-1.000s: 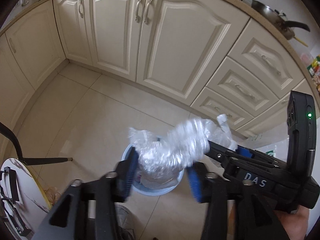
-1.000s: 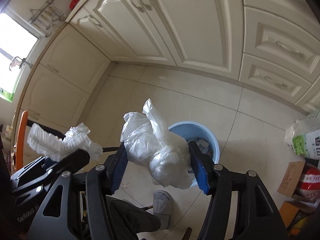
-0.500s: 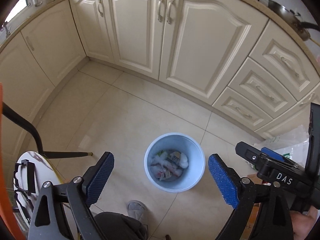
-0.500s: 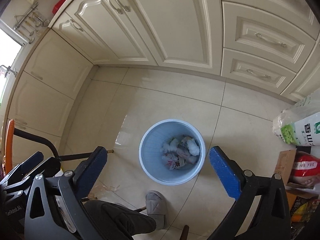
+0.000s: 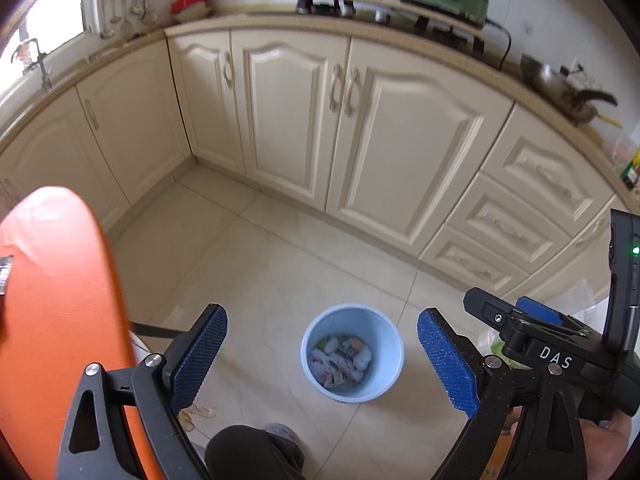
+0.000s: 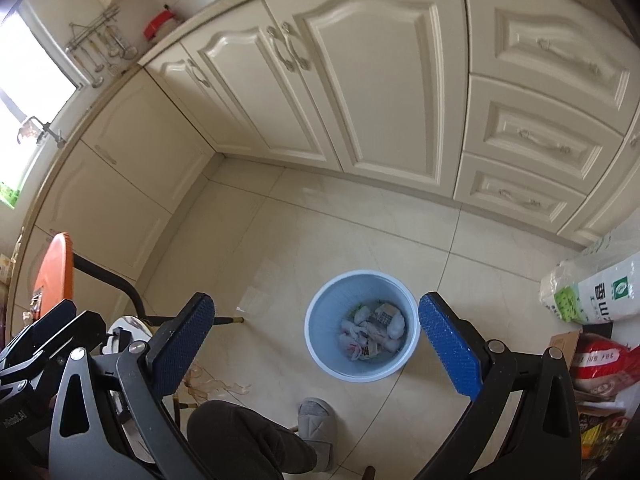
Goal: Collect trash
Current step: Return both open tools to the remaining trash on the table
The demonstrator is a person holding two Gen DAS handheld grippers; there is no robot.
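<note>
A light blue bin (image 5: pixel 385 334) stands on the tiled floor, and crumpled plastic and paper trash (image 5: pixel 340 360) lies in its bottom. My left gripper (image 5: pixel 321 314) hangs well above it, open, with nothing between its blue pads. In the right wrist view the same bin (image 6: pixel 334 300) and its trash (image 6: pixel 372 334) sit between the fingers of my right gripper (image 6: pixel 316 298). That gripper is also wide open, empty and high over the bin. Each gripper's black body shows at the edge of the other's view.
Cream cabinets (image 5: pixel 360 140) run behind the bin. An orange chair back (image 5: pixel 60 320) fills the left, with a small round table (image 6: pixel 128 326) below it. A person's dark trouser leg and grey slipper (image 6: pixel 316 416) are near the bin. A rice sack (image 6: pixel 600 292) and boxes stand right.
Both grippers held crumpled clear plastic over the bin, then opened; the plastic is gone from the pads. Both have since lifted and tilted up, so the bin looks smaller.
</note>
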